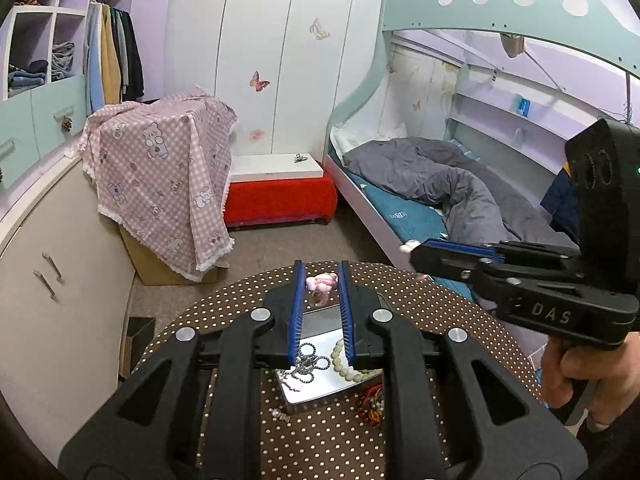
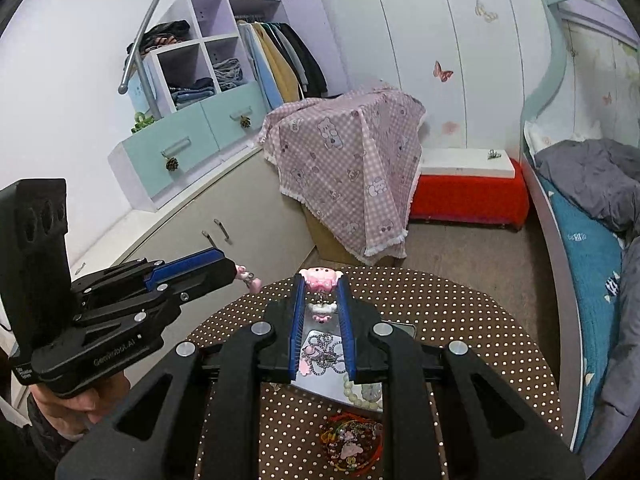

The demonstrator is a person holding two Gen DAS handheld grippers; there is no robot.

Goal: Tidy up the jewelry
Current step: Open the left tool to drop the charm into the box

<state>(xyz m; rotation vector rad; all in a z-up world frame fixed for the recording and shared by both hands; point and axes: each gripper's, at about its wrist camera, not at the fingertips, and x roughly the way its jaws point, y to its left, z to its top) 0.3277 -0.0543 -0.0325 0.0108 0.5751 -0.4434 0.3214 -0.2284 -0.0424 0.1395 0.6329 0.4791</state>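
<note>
The round polka-dot table [image 2: 460, 312] carries a mirrored tray [image 2: 340, 390] near its middle. Left of the tray, the left gripper [image 2: 236, 270] is held above the table edge, its jaws clenched on a pink charm [image 2: 250, 278] that sticks out past the tips. Over the tray's far end, the right gripper [image 2: 320, 280] grasps a pink bear-shaped charm [image 2: 320, 278] between its blue pads. In the tray lie a silver chain [image 2: 326, 354] and pale green beads [image 2: 362, 394]; just nearer than the tray sits a tangle of red cords [image 2: 350, 442].
</note>
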